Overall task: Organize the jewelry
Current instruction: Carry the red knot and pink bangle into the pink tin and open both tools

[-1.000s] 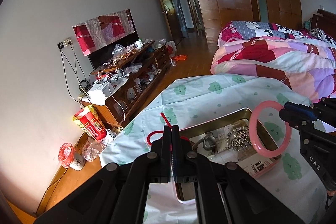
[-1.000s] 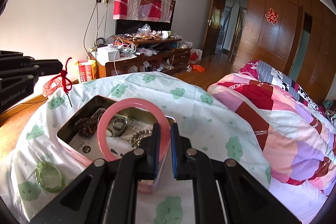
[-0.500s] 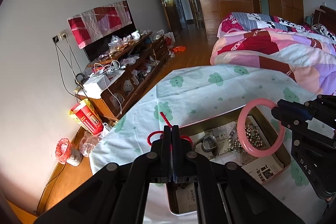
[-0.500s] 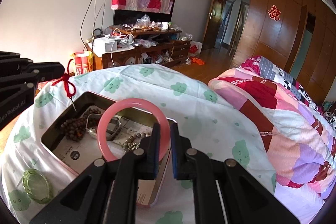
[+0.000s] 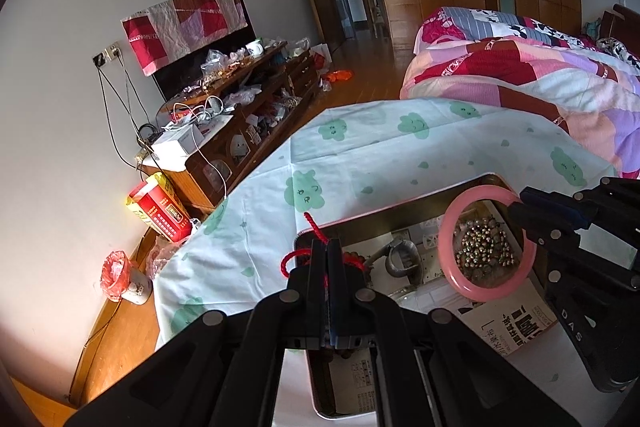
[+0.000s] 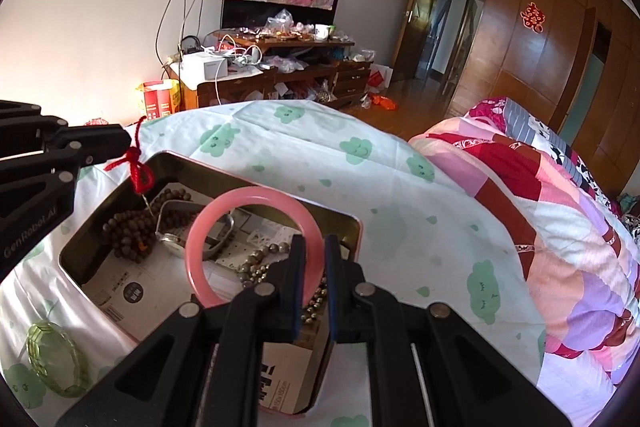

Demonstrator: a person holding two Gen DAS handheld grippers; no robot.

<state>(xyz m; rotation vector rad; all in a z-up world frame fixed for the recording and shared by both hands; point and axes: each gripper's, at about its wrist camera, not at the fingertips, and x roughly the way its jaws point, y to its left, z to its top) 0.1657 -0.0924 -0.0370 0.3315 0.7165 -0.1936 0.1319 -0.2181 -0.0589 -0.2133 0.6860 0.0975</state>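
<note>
On the cloud-print cloth (image 6: pixel 392 187) an open tin (image 6: pixel 352 227) is set. The pink bangle (image 6: pixel 224 211) is clamped by the right gripper (image 6: pixel 313 247) above the tin; a red cord (image 5: pixel 310 225) is pinched by the left gripper (image 5: pixel 327 247) over the tin's rim.

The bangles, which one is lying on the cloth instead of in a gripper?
The green bangle, flat on the cloth beside the tin; the pink bangle is clamped in the right gripper.

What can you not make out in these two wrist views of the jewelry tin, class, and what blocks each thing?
- Left wrist view: the near part of the tin is hidden by the left gripper; how much red cord lies between its jaws is hidden.
- Right wrist view: the pink bangle rim inside the right gripper, and the silver beads beneath, are partly covered.
- The green bracelet is distorted near the edge.
</note>
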